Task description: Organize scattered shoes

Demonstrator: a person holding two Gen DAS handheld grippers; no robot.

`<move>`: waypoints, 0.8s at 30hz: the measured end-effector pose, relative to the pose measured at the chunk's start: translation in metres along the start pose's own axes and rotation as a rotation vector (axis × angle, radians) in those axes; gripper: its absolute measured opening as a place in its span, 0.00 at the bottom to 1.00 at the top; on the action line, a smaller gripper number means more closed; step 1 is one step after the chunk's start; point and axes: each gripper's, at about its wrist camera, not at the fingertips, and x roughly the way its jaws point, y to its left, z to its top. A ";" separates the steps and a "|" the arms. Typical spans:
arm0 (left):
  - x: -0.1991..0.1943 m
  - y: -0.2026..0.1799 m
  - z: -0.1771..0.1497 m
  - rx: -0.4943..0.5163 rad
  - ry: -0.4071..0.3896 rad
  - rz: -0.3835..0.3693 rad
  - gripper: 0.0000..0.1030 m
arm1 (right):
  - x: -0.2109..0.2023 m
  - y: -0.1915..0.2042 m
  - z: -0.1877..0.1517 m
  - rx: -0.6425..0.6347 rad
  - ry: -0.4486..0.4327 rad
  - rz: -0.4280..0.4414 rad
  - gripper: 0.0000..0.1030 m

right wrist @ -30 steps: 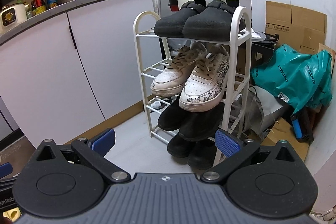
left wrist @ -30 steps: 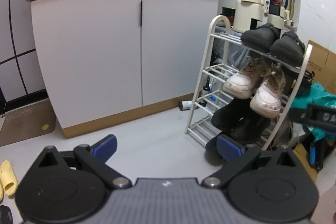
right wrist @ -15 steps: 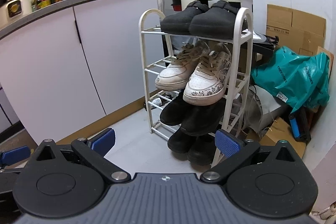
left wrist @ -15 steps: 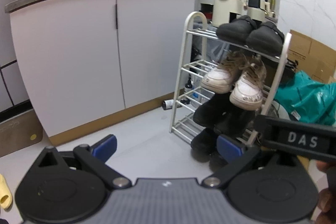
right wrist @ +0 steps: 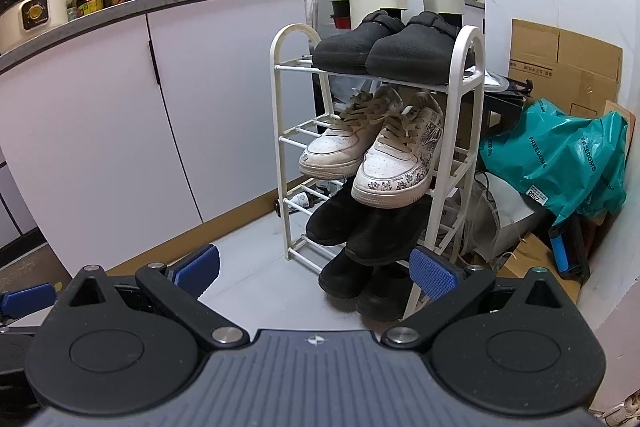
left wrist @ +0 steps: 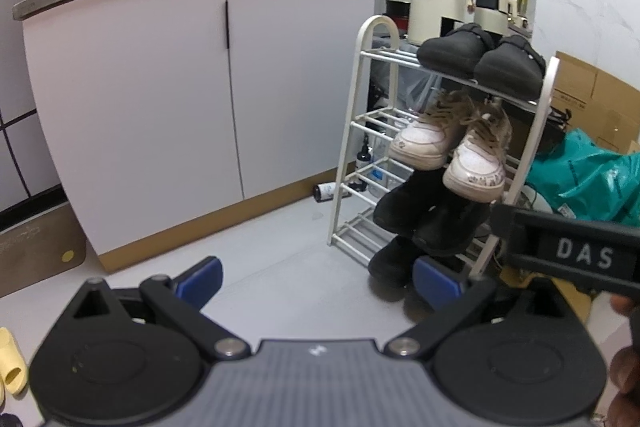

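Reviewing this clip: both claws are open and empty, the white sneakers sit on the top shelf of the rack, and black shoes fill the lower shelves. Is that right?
Not quite. The white sneakers sit on the second shelf; the top shelf of the rack holds black clogs, as the right wrist view shows. The rest stands: left claw and right claw are open and empty, and black shoes fill the lower shelves.

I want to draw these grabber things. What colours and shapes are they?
Both look alike. The left tool has two blue finger pads on black angled arms with silver screws, two round black discs and a ribbed grey body. The right tool matches it, with bumpy blue pads. From the left camera, its black side reads DAS in white letters.
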 end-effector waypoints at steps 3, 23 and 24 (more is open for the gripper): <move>0.003 0.002 0.000 -0.006 0.009 0.012 1.00 | 0.001 0.000 0.000 -0.003 0.003 -0.003 1.00; 0.008 0.001 -0.001 0.015 0.038 0.001 1.00 | 0.004 0.002 -0.003 -0.019 0.022 -0.015 1.00; 0.009 0.002 -0.002 0.014 0.042 0.002 1.00 | 0.004 0.003 -0.003 -0.019 0.023 -0.015 1.00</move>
